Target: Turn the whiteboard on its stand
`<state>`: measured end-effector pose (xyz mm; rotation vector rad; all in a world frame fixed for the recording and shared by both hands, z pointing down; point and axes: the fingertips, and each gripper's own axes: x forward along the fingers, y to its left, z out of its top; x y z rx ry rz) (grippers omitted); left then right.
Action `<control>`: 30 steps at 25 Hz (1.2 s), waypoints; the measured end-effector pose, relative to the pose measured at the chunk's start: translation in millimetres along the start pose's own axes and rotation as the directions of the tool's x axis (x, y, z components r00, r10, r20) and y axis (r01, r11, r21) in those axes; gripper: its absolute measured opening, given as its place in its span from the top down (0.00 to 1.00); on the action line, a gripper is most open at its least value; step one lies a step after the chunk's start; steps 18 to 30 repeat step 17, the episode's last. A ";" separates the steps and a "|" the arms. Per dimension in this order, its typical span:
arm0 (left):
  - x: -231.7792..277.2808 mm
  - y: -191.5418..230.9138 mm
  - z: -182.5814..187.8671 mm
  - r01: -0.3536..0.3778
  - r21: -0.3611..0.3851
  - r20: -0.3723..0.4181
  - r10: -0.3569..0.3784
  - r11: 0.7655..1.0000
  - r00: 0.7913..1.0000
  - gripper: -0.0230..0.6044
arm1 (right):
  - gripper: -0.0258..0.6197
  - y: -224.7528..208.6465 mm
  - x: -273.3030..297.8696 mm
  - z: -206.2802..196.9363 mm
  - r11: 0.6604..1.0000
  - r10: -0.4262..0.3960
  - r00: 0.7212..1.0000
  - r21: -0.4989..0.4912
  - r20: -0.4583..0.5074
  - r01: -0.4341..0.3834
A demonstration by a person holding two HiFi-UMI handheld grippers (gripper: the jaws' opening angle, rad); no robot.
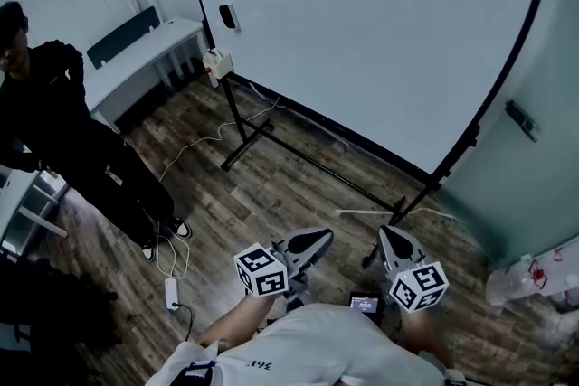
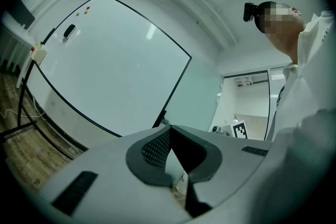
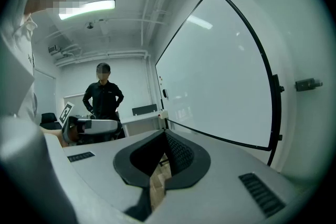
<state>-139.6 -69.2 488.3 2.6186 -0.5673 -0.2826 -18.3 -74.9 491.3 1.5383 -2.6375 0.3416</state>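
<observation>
Clearly nothing has been started yet: the whiteboard (image 1: 380,32) hangs in its stand (image 1: 312,163) toward the far side of the floor (image 1: 262,203), its right post close to the right-hand wall, and its blank face is turned toward the person with the grippers. Both tools are held low, close to that person's body and well apart from the board. The left gripper (image 1: 310,241) has its jaws closed tip to tip with nothing between them, and the right gripper (image 1: 394,241) is closed and empty in the same way. Neither one touches the frame or the stand. A bystander in black (image 1: 63,122) waits near the left edge of the floor, clear of the board. By my reading, the whole job is left: step up to the board, open a gripper, take hold of the dark frame at one edge, and swing the panel around on its stand.
</observation>
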 end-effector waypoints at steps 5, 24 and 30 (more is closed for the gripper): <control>1.0 -0.1 0.6 0.006 0.005 0.001 -0.006 1.000 1.000 0.95 | 0.92 0.8 1.6 0.7 1.000 0.008 1.000 -0.014 -0.007 -0.008; 1.0 1.3 0.4 0.003 0.004 0.005 -0.003 1.000 1.000 0.95 | 0.92 3.9 5.6 -3.4 0.999 0.019 1.000 -0.036 -0.023 -0.019; 1.0 1.3 0.4 0.003 0.004 0.005 -0.003 1.000 1.000 0.95 | 0.92 3.9 5.6 -3.4 0.999 0.019 1.000 -0.036 -0.023 -0.019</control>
